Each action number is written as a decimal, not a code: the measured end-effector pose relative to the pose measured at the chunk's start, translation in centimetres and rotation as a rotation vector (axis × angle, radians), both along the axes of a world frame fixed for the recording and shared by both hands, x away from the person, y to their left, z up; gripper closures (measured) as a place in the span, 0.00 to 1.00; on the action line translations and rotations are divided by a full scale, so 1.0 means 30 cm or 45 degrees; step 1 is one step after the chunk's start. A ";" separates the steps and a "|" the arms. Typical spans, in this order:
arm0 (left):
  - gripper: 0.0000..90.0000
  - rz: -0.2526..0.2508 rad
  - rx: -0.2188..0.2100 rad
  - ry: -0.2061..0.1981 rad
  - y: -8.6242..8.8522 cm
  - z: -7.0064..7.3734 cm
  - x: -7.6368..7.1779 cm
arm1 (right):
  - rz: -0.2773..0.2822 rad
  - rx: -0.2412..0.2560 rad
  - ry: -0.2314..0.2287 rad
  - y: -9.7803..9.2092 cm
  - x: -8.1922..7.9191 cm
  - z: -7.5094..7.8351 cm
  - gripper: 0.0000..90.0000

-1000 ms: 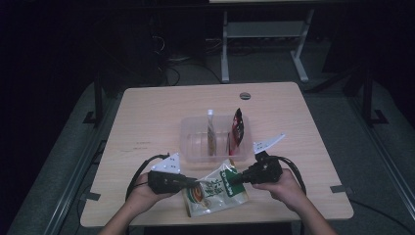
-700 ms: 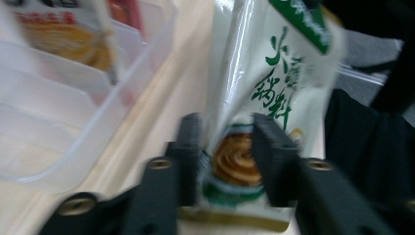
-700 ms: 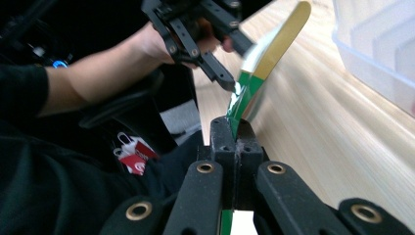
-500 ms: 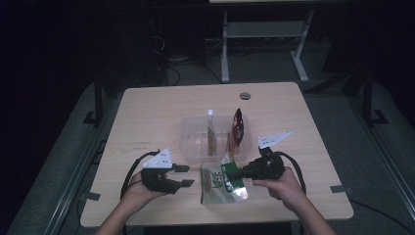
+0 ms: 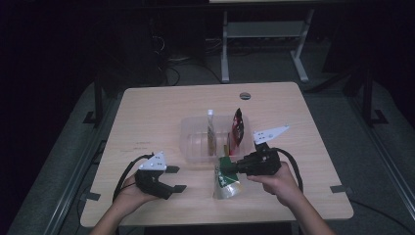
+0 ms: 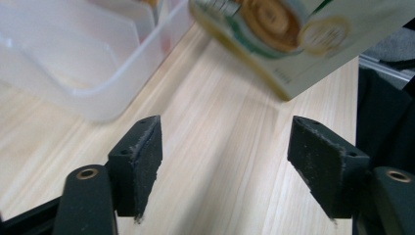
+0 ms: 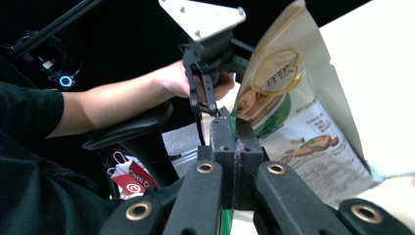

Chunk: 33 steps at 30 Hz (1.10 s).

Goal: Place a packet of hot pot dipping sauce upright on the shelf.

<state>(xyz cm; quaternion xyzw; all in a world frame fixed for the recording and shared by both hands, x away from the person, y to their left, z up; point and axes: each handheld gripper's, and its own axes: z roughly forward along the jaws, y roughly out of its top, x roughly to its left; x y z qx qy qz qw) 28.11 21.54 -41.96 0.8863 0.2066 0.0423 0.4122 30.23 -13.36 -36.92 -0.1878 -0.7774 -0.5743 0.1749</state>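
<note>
Here, your right gripper [image 5: 234, 167] clamps the top edge of a green snack pouch [image 5: 226, 180], so the bag hangs upright off its jaws with the bottom near or on the table [image 5: 147, 112]; contact is hard to judge. That edge pinch lets the pouch go in standing, like the packets already upright in the clear bin [image 5: 193, 142] just beyond the jaws. Your left gripper [image 5: 172, 179] waits apart to the pouch's other side, jaws spread wide with nothing between them, free to steady the bag.
</note>
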 end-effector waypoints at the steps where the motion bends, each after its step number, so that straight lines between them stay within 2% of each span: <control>1: 0.31 0.005 0.004 0.009 0.005 -0.004 -0.001 | -0.001 0.004 -0.006 0.003 0.001 0.007 1.00; 7: 0.29 0.028 0.023 0.044 0.034 -0.018 0.005 | -0.001 0.047 -0.048 0.025 0.011 0.048 1.00; 13: 0.28 0.038 0.025 0.048 0.045 -0.020 0.010 | -0.003 0.100 -0.104 0.064 0.038 0.116 1.00; 19: 0.28 0.037 0.035 0.056 0.049 -0.023 0.011 | -0.007 0.108 -0.141 0.096 0.075 0.170 1.00; 27: 0.27 0.036 0.056 0.060 0.060 -0.026 0.018 | -0.014 0.098 -0.145 0.136 0.134 0.228 1.00; 33: 0.27 0.046 0.042 0.058 0.065 -0.030 0.018 | -0.016 0.092 -0.164 0.158 0.170 0.257 1.00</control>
